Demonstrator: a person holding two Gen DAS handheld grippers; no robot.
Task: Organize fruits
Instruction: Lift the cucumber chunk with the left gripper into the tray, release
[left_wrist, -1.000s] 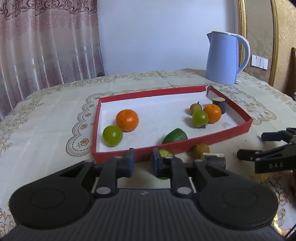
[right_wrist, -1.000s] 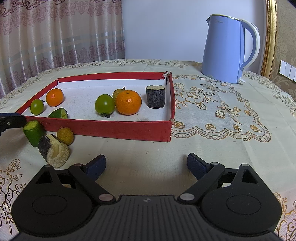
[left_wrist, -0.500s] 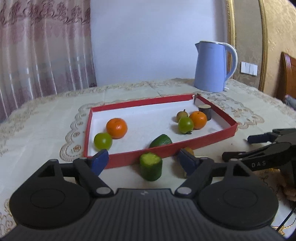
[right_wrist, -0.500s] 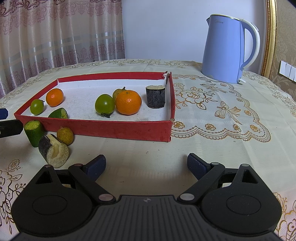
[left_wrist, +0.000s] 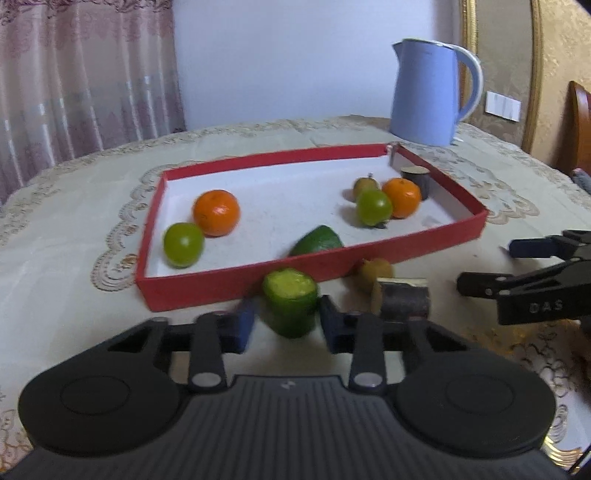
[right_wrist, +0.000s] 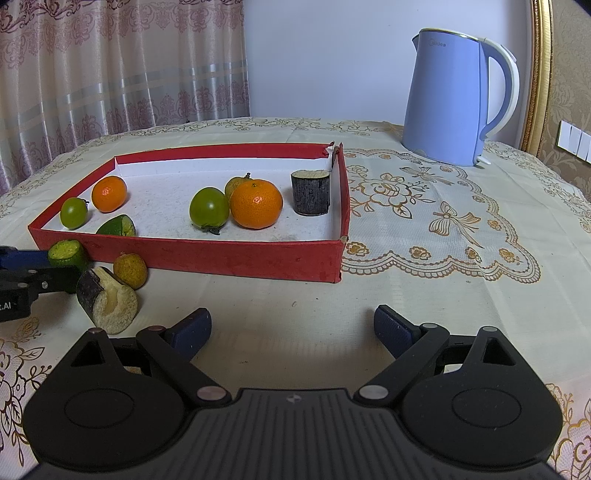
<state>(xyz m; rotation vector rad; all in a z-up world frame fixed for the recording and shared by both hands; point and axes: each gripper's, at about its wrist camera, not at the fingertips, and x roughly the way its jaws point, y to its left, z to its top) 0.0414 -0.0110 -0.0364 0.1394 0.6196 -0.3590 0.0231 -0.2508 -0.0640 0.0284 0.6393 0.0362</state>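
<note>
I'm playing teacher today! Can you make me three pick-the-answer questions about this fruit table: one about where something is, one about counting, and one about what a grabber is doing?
1. Where is the green cucumber chunk?
A. inside the red tray
B. on the tablecloth in front of the red tray
C. beside the kettle

2. How many oranges lie in the tray?
A. one
B. two
C. four

3. How is the right gripper?
A. open, holding nothing
B. shut on an orange
C. shut on the kettle

Answers:
1 B: the chunk stands outside the tray's near wall, between the left gripper's fingers.
2 B: one orange sits at the left end, another orange at the right.
3 A: its fingers stand wide apart over bare cloth.
</note>
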